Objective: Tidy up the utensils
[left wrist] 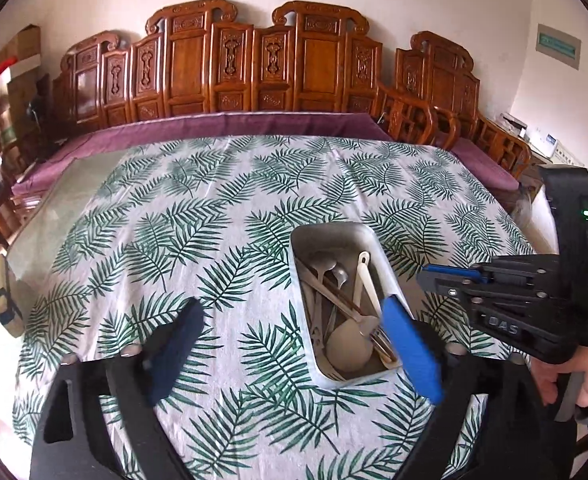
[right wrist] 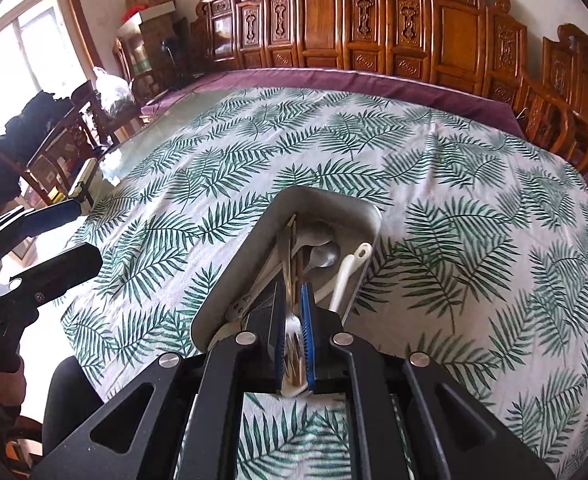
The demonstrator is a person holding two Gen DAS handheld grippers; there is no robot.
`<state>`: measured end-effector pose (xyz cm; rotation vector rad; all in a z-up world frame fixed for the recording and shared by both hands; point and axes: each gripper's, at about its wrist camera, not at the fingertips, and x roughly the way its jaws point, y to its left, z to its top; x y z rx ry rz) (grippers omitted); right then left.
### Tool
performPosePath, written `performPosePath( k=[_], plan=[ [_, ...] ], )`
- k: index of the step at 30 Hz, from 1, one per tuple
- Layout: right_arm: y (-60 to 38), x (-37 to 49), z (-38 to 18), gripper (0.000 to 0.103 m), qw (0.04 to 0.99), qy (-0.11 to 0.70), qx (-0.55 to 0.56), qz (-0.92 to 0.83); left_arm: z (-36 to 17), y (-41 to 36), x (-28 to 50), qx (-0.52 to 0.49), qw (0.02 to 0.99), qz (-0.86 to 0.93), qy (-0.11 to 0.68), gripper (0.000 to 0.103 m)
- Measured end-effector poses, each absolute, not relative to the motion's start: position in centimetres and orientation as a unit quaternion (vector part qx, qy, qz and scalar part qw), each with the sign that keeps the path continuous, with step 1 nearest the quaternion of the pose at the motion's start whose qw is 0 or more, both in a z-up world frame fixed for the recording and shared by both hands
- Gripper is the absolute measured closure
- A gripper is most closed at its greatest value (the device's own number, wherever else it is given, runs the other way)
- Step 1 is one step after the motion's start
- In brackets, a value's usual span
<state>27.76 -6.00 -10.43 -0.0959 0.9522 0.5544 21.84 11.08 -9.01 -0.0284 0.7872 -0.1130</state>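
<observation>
Two padded fingers of the left gripper (left wrist: 294, 344) fill the bottom of its own view, spread wide with nothing between them; only leaf-print tablecloth (left wrist: 198, 216) shows in the gap. Just ahead of its right-hand blue finger sits one white rectangular tray (left wrist: 336, 232), its near right corner partly hidden by that finger. Inside lie the utensils (left wrist: 334, 292) in a jumble: one white plastic ladle with a round bowl at the near end, at least two metal spoons, a pair of brown chopsticks and further metal handles too tangled to count.

From the right wrist view, the right gripper (right wrist: 294, 332) has its two pads nearly together, clamped on a slim metal utensil (right wrist: 293, 312) whose handle runs forward between them into the tray's near end; a white edge shows under the pads too, and I cannot tell what it belongs to. Off to this gripper's left, the left gripper's two fingers stand apart above the cloth. One hand (left wrist: 582, 376) grasps the right gripper's handle.
</observation>
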Motion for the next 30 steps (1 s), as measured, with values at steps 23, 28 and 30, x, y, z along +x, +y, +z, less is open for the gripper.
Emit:
performPosePath(
  k=[23, 28, 30],
  plan=[
    [-17.3, 14.1, -5.7, 0.003, 0.914, 0.374, -0.025, 0.157, -6.2, 4.3, 12.1, 0.001, 0.933, -0.045, 0.356, 0.008],
    [-19.3, 11.3, -3.8, 0.003, 0.928, 0.349, -0.014, 0.132, -4.1, 2.7, 9.8, 0.007, 0.942, -0.047, 0.332, 0.008],
    [-20.0, 10.1, -2.5, 0.003, 0.935, 0.331, -0.008, 0.125, -3.1, 2.1, 8.8, 0.009, 0.946, -0.048, 0.320, 0.008]
  ],
)
